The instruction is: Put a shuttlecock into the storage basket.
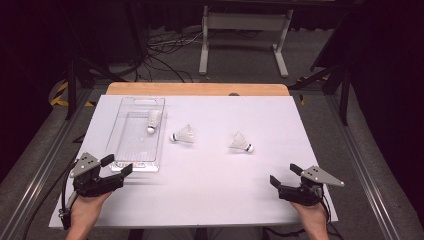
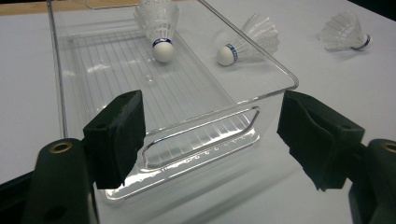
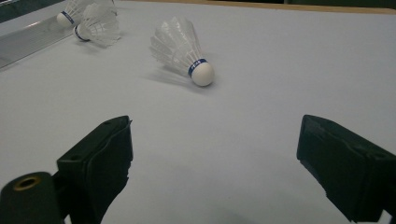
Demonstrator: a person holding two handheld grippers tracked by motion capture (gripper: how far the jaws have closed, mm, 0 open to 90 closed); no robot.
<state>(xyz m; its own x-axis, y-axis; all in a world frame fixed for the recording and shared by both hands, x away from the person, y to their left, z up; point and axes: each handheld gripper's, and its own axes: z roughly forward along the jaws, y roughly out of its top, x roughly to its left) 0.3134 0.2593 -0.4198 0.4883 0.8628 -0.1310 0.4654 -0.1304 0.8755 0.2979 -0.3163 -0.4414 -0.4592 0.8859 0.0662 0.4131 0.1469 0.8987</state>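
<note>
— Both grippers were spread wide, were they?

— Yes. From above, my left gripper [image 1: 120, 165] sat at the near-left of the white table [image 1: 210, 200], jaws well apart and holding nothing, right at the near end of the clear plastic tray [image 1: 126, 145]. My right gripper [image 1: 283, 175] was at the near-right, jaws just as wide, also holding nothing, over bare tabletop.

— Where were the shuttlecocks?

— Three of them. One shuttlecock in the tray [image 1: 153, 121] lay at its far right side, cork towards me. A middle shuttlecock [image 1: 183, 135] lay on the table just beside the tray's right wall, cork pointing left. The right shuttlecock [image 1: 241, 143] lay well apart from the others, cork pointing right, ahead and to the left of my right gripper.

— What did the gripper views add?

— In the left gripper view, I could see the tray's ribbed floor and the slotted handle at its near rim lying between my two jaws, neither jaw touching it; the overhead camera blurred that. It also showed blue bands above the white corks. In the right gripper view, the nearest shuttlecock lay on its side ahead of my jaws, its feather skirt pointing away from me, with the other two far off at the upper left beside the tray's edge.
</note>
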